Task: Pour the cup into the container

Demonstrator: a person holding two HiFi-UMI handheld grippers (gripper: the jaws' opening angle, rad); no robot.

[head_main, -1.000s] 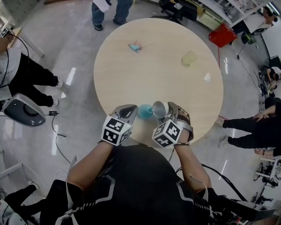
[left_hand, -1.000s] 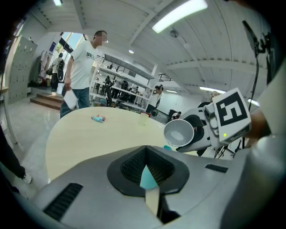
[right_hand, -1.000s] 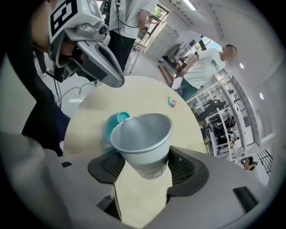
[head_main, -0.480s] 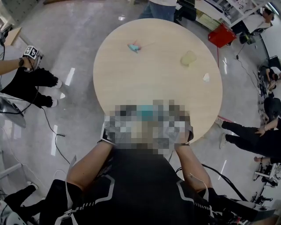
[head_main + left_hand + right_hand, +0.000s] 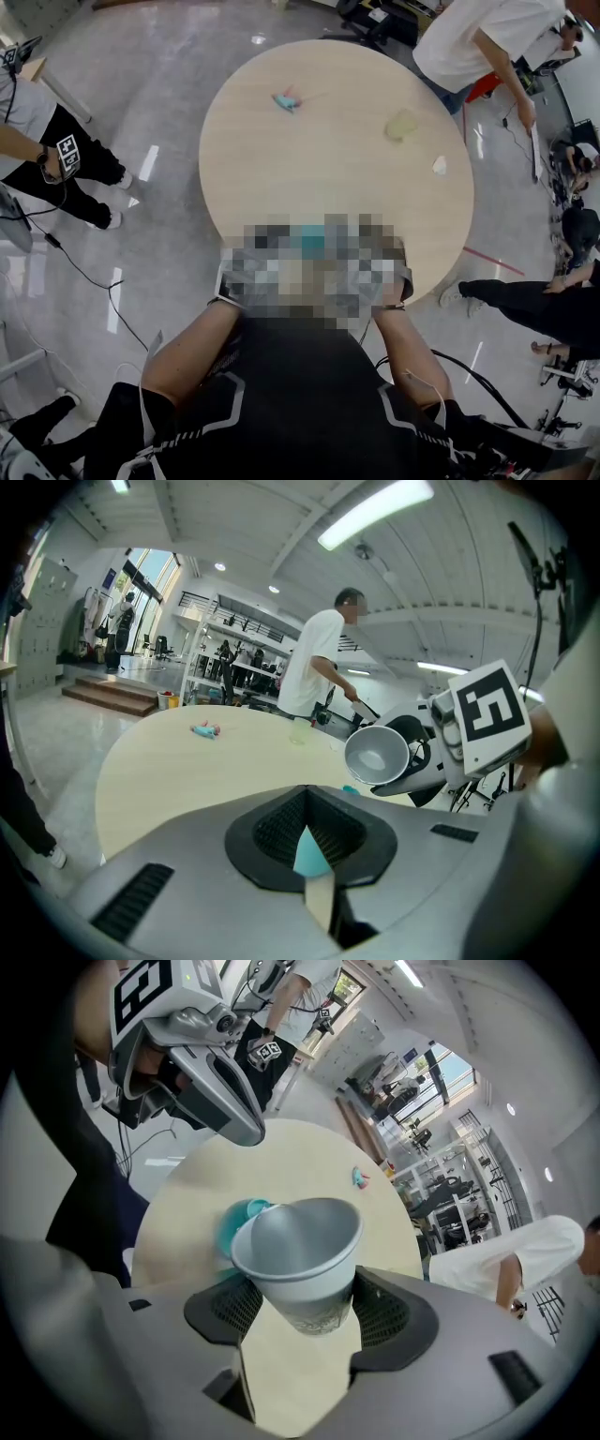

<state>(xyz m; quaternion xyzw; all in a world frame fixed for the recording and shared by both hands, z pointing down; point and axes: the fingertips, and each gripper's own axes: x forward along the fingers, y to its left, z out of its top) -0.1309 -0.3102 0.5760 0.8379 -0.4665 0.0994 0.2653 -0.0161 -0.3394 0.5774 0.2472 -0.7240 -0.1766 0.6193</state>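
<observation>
My right gripper (image 5: 305, 1312) is shut on a grey paper cup (image 5: 298, 1258). It holds the cup tipped, with the mouth leaning over a teal container (image 5: 236, 1222) that stands on the round wooden table (image 5: 337, 141) near its front edge. In the left gripper view the cup (image 5: 376, 754) faces me and its inside looks bare. My left gripper (image 5: 309, 841) is shut, just left of the container and slightly above it. A sliver of teal shows through the slit under its jaws. In the head view a mosaic patch hides both grippers.
A small teal-and-pink object (image 5: 286, 98) lies at the far side of the table. A pale clear cup (image 5: 404, 124) and a white scrap (image 5: 441, 166) lie toward the right. A person in a white shirt (image 5: 473, 42) leans near the far right edge, and others stand around the table.
Neither gripper shows any movement. A person in a white shirt has come up to the table's far right, and the person at the far side has gone.
</observation>
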